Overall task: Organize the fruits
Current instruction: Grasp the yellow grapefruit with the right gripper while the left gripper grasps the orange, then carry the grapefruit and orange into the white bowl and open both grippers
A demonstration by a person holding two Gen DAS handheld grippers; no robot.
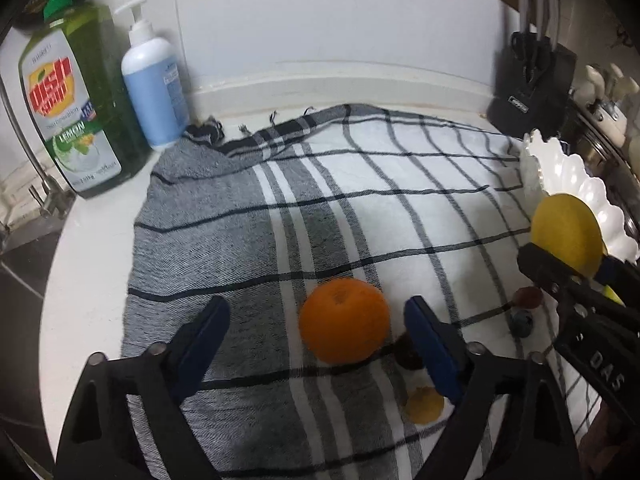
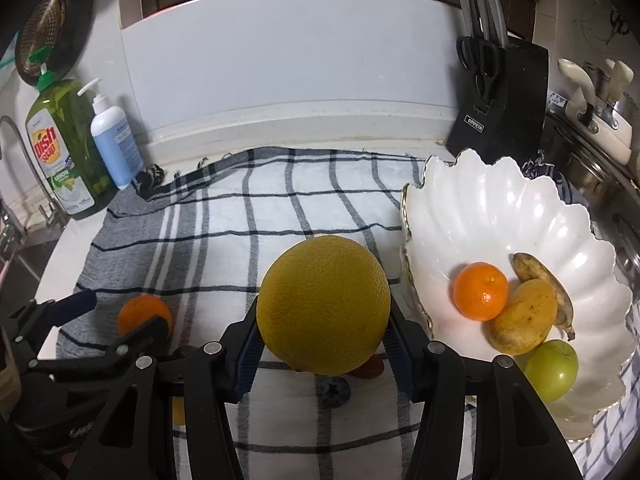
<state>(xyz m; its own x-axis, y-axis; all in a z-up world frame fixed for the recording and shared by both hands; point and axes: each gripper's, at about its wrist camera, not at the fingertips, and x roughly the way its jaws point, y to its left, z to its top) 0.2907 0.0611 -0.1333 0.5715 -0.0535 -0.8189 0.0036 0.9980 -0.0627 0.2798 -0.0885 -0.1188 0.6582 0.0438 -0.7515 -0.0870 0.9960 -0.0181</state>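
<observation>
My right gripper [image 2: 323,344] is shut on a large yellow citrus fruit [image 2: 323,304] and holds it above the checked cloth, just left of the white scalloped bowl [image 2: 500,208]. The bowl holds a tangerine [image 2: 480,291], a yellow fruit [image 2: 524,322], a small dark banana [image 2: 560,296] and a green apple [image 2: 551,369]. My left gripper [image 1: 316,320] is open around an orange [image 1: 344,320] that lies on the cloth [image 1: 360,184]. A blueberry [image 1: 522,322], a reddish fruit [image 1: 528,295], a dark fruit [image 1: 406,354] and a small yellow fruit [image 1: 425,405] lie near it.
A green dish soap bottle [image 1: 76,100] and a blue pump bottle [image 1: 154,84] stand at the back left by the sink tap [image 1: 24,148]. A black knife block [image 2: 500,100] stands at the back right. A steel pot [image 2: 600,160] is at the far right.
</observation>
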